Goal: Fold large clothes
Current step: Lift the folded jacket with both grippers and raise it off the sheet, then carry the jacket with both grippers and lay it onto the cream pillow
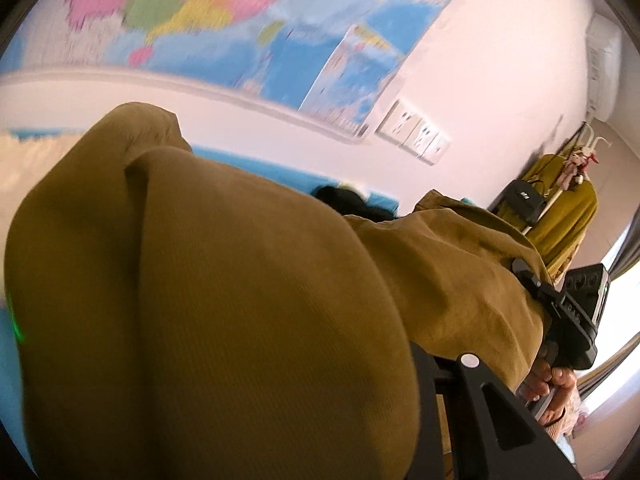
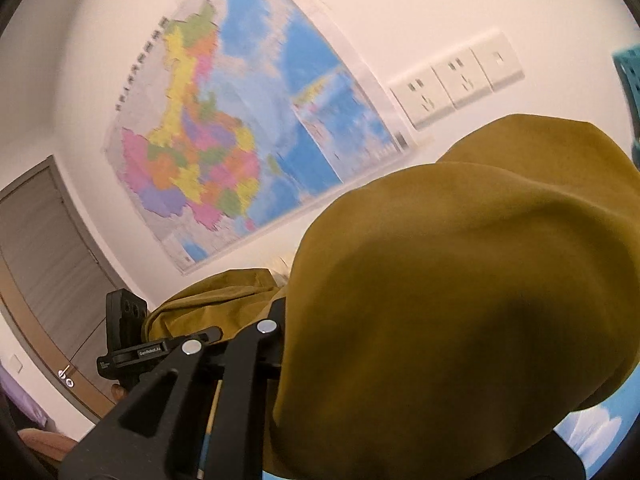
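Draping over both tools, a mustard-yellow garment (image 1: 240, 300) fills most of what can be seen from either wrist. On the left side the cloth bulges up in a big rounded fold that hides the left gripper (image 1: 424, 364) almost entirely; only one black finger arm with a silver rivet shows beside the fabric. The jaws stand narrow with the cloth bunched right where they meet, so this tool looks clamped on the garment, though the pads themselves are covered.

Over on the other side the right gripper (image 2: 276, 320) shows its two black finger arms close together, their tips vanishing under the same yellow fabric, which hangs over them in a heavy lobe. That one too appears to be gripping the cloth, with the contact itself hidden.

Each tool is visible from the other's camera: the right one sits at the far edge of the garment with a person's hand (image 1: 552, 392) wrapped round its handle, and the stretch of fabric runs between the two.

Behind all this a colourful wall map (image 2: 240, 132) hangs on a pale wall, with a row of white sockets (image 2: 456, 80) beside it. A grey door (image 2: 44, 272) stands to one side, and a coat rack (image 1: 560, 208) with clothes on it stands in a corner.
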